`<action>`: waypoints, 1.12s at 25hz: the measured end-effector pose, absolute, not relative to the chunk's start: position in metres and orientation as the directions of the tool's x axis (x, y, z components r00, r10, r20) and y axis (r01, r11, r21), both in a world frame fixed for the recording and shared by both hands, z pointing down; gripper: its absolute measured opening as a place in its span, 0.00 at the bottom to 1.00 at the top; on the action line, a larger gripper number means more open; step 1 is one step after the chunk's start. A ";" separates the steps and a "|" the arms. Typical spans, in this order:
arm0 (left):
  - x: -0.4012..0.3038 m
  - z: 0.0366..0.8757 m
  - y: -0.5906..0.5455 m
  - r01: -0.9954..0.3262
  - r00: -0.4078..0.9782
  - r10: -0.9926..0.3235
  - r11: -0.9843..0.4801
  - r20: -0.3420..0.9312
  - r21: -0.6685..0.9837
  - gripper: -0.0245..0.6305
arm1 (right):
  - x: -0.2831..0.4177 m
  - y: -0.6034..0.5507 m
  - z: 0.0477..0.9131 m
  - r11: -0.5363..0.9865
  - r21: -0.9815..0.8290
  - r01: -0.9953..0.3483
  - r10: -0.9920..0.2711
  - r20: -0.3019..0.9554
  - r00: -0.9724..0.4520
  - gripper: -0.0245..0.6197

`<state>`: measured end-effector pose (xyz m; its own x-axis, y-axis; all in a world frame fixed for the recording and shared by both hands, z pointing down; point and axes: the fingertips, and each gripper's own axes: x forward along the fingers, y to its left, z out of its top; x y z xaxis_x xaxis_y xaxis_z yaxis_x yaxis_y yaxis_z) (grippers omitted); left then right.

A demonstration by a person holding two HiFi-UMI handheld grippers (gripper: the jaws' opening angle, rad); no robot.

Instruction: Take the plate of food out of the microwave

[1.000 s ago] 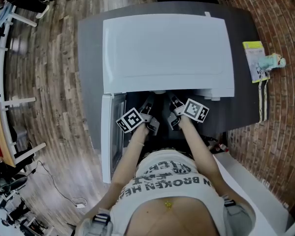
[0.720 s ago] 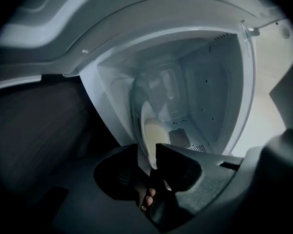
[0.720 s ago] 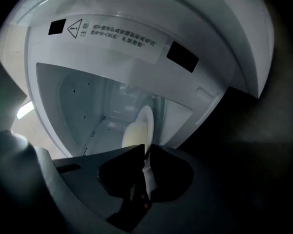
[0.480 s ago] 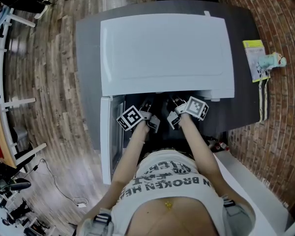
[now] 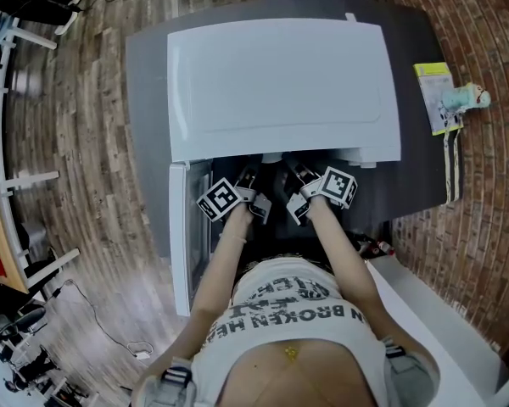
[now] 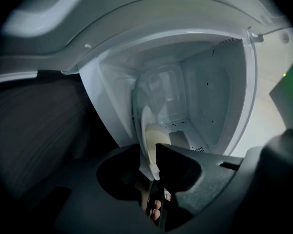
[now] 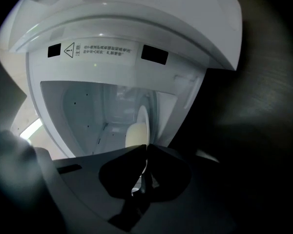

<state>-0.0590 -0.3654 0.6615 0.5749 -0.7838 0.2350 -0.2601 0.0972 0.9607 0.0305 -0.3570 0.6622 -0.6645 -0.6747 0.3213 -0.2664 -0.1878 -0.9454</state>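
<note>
Gripping the round white plate [image 6: 147, 130] inside the white microwave [image 5: 280, 83], left gripper [image 6: 154, 172] clamped at nine o'clock, right gripper [image 7: 145, 165] just closed on its three o'clock rim, a level withdrawal seems next.

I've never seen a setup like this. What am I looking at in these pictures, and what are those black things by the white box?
There is no robot here: a person holds a pair of tongs in each hand. The head view comes from a camera on the person's head, looking down on a white microwave on a dark counter, with its door swung open. The left gripper view and the right gripper view come from cameras riding on the tongs, looking into the oven. The left tongs are clamped on the rim of a plate carrying pale food. The right tongs have just been closing and now pinch the plate's rim too. A packet lies at the counter's right.
</note>
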 end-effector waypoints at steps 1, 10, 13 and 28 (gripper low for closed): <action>-0.057 0.662 -0.365 -0.257 0.582 -0.780 0.094 0.232 0.962 0.19 | 0.031 -0.354 0.663 -0.193 -0.946 -0.262 -0.674 0.322 -0.665 0.06; -0.053 0.671 -0.356 -0.206 0.579 -0.781 0.139 0.235 0.969 0.07 | 0.033 -0.342 0.671 -0.191 -0.933 -0.305 -0.660 0.352 -0.663 0.06; -0.053 0.674 -0.352 -0.192 0.584 -0.776 0.154 0.239 0.969 0.06 | 0.031 -0.340 0.669 -0.129 -0.922 -0.364 -0.645 0.357 -0.676 0.07; -0.055 0.669 -0.336 -0.198 0.604 -0.753 0.174 0.260 0.965 0.06 | 0.045 -0.360 0.662 -0.034 -0.927 -0.373 -0.710 0.286 -0.644 0.08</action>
